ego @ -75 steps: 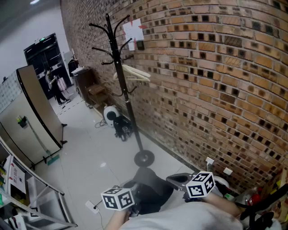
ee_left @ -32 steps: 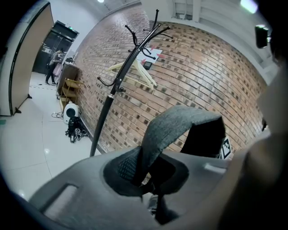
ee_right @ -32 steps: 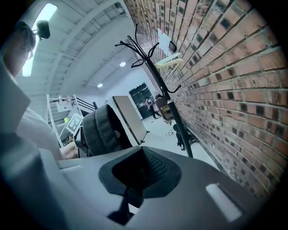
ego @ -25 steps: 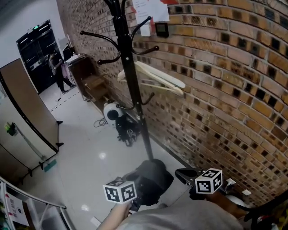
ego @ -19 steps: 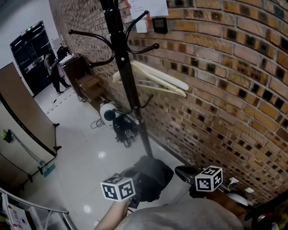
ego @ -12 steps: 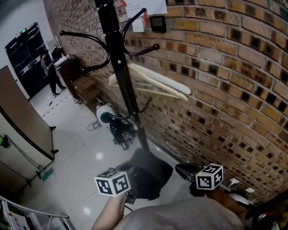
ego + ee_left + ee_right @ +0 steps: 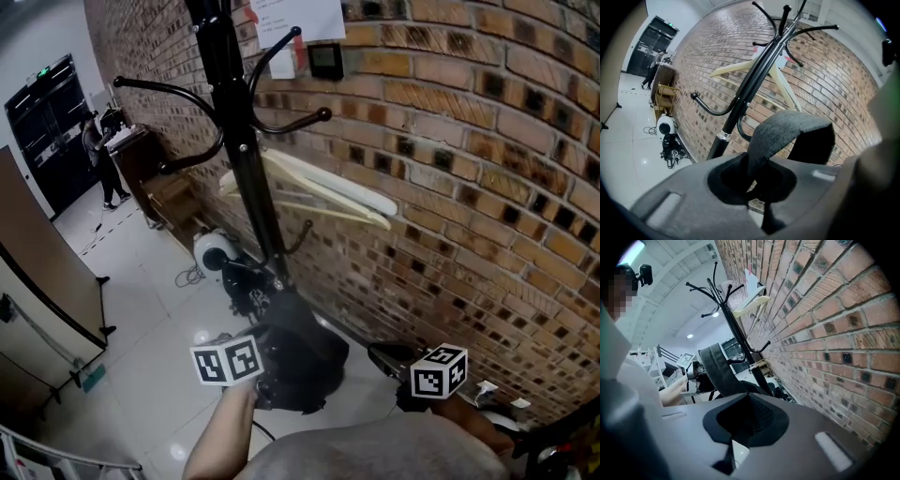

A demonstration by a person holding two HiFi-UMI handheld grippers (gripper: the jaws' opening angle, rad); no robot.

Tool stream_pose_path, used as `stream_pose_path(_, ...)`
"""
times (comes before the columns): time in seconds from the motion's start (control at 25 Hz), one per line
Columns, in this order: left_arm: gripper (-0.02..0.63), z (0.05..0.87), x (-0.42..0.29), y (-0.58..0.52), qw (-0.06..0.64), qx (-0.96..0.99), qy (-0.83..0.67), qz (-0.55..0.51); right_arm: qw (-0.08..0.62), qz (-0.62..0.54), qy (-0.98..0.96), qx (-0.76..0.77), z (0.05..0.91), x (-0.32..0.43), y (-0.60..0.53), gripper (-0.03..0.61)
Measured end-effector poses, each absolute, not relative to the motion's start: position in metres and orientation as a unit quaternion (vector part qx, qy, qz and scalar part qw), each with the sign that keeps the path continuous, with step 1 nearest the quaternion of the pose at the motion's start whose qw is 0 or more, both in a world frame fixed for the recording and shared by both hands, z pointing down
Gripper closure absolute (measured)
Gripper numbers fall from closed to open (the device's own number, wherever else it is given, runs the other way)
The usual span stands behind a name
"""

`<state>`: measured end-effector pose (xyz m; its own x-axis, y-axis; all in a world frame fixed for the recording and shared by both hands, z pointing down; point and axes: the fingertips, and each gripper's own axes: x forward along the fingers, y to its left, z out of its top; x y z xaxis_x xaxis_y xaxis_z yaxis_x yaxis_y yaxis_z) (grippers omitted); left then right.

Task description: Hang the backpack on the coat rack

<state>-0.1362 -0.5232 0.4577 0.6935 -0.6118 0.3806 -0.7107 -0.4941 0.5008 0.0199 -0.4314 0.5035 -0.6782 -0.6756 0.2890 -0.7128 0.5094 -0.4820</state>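
The black backpack (image 7: 302,358) hangs low in front of me, just before the foot of the black coat rack (image 7: 246,178). My left gripper (image 7: 267,382) is shut on the backpack's grey top strap (image 7: 787,133), which loops up out of the jaws in the left gripper view. The rack's pole (image 7: 750,93) and curved hooks rise right behind the strap. My right gripper (image 7: 382,356) sits at the backpack's right side, shut on its dark mesh fabric (image 7: 757,416). In the right gripper view a wide backpack strap (image 7: 712,371) stands between me and the rack (image 7: 736,329).
A cream wooden hanger (image 7: 319,187) hangs on the rack beside the brick wall (image 7: 469,187). A white round device with black cables (image 7: 211,253) lies on the floor behind the rack. A brown partition (image 7: 47,281) stands at the left. A person (image 7: 97,159) stands far back by a doorway.
Both grippers have carried the backpack toward the rack, which now looms closer and larger. The left gripper has risen and moved up to the rack's pole.
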Motion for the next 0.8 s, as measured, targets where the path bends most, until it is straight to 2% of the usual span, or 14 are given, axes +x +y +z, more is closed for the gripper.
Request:
stream_pose_path(0.44, 0.592, 0.500, -0.125, -0.569, 0.349, 0.849, -0.376, 0.128, 0.021, 0.298, -0.848, 0.438, 0.510, 0.048, -0.444, 0.578)
stream_pose_path(0.8, 0.592, 0.547, -0.124, -0.582, 0.402, 0.826, -0.364, 0.150, 0.024, 0.313, -0.839, 0.444, 0.525, 0.050, -0.444, 0.578)
